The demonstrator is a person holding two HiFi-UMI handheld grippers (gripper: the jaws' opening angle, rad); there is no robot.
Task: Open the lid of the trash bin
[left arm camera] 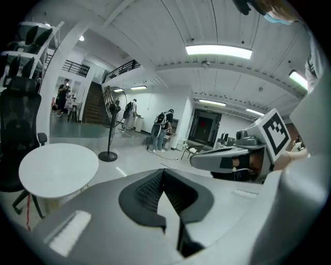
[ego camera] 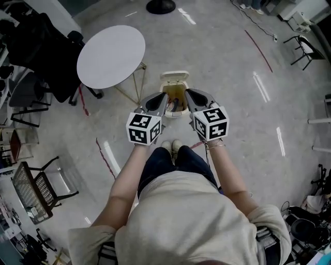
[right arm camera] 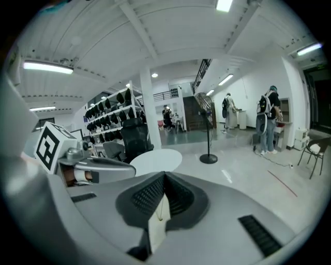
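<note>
A small cream trash bin (ego camera: 165,111) stands on the floor just beyond my feet; in the head view its lid (ego camera: 175,78) is tipped up at the far side and the brown inside shows. My left gripper (ego camera: 165,98) and right gripper (ego camera: 187,93) hover side by side above it, pointing forward. Both gripper views look out across the room and miss the bin. The left gripper (left arm camera: 164,174) has its jaws together on nothing. The right gripper (right arm camera: 164,176) is likewise shut and empty.
A round white table (ego camera: 110,56) on thin legs stands left of the bin, with black office chairs (ego camera: 41,46) beyond it. A wire chair (ego camera: 36,186) sits at near left, a folding chair (ego camera: 305,49) at far right, and a fan base (ego camera: 161,6) ahead.
</note>
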